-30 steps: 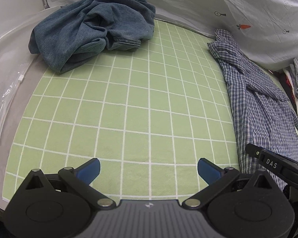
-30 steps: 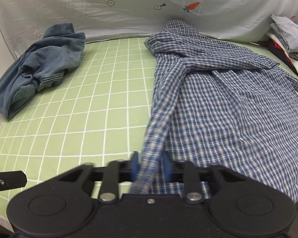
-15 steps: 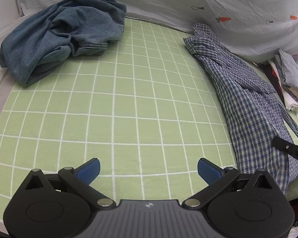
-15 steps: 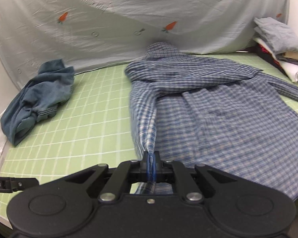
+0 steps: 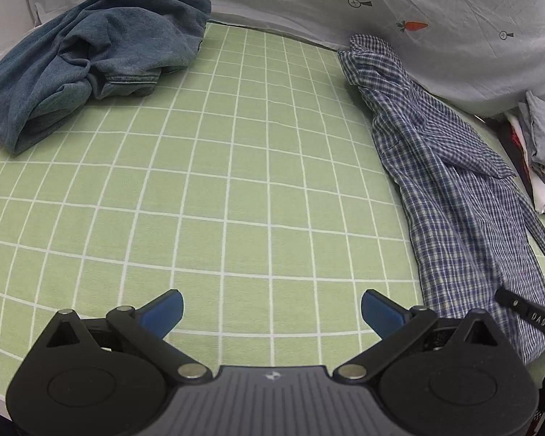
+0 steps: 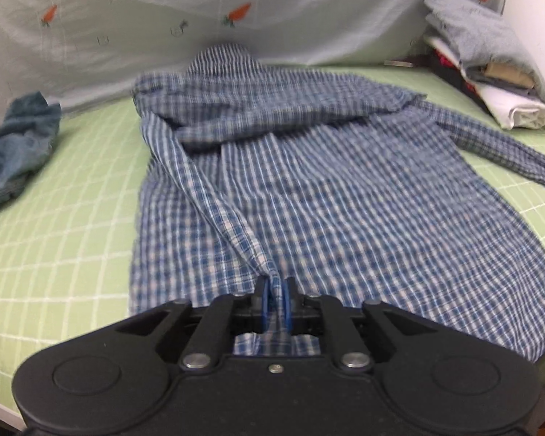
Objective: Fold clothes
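The right gripper [image 6: 275,303] pinches the sleeve of the checked shirt [image 6: 345,196] filling the frame's centre. The left gripper [image 5: 271,310] is spread wide above the green mat [image 5: 236,189].

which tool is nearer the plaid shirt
Right. The right tool is shut on a sleeve of the plaid shirt, over its body. The left tool is open over the bare green grid mat, beside the shirt's edge.
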`<state>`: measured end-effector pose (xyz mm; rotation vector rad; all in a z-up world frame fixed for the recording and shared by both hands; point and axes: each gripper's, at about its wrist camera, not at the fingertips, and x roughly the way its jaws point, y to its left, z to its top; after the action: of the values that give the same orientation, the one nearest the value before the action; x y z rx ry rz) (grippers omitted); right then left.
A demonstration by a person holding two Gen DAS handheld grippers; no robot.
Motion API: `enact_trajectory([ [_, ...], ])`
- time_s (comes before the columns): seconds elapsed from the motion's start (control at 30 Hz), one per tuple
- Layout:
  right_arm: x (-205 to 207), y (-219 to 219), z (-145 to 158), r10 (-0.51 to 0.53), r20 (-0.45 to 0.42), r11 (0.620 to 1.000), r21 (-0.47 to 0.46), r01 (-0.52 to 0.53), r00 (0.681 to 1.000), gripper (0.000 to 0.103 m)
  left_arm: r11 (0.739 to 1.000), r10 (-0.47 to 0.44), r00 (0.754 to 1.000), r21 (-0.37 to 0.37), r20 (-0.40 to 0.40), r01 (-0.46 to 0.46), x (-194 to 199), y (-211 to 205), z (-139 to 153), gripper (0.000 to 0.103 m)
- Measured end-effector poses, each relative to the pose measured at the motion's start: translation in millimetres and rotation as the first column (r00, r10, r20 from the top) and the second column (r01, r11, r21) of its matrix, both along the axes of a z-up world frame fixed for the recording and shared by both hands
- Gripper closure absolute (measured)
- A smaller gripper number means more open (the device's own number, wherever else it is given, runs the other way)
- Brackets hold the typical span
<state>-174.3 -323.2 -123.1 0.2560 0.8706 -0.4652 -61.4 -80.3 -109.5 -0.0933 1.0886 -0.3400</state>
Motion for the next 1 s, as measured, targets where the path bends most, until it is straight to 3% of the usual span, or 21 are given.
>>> enact_trajectory([
  [0.07,3,-7,-11,0.023,-0.043,1.000,0.006,-0.023,0.999,0.089,1.000,0.023,1.000,0.015,-0.005,-0.023,1,-14,0,0.000],
  [0.23,7,-23,-5,0.130,-0.071,0.992,0.019,-0.129,0.989,0.058,0.997,0.065,0.998,0.048,-0.014,-0.064,3,-46,0,0.000],
  [0.4,7,-73,15,0.121,0.019,0.985,0.125,-0.122,0.993,0.038,0.991,0.117,0.992,0.066,-0.048,-0.114,14,-79,-9,0.000],
  [0.7,31,-200,17,-0.067,0.084,0.979,0.200,0.049,0.994,0.034,0.976,0.193,0.981,0.103,-0.024,-0.189,71,-132,-10,0.000],
  [1.0,95,-290,12,-0.170,0.119,0.981,0.110,0.157,0.978,0.028,0.968,0.210,0.978,0.141,0.004,-0.208,156,-187,-22,0.000],
])
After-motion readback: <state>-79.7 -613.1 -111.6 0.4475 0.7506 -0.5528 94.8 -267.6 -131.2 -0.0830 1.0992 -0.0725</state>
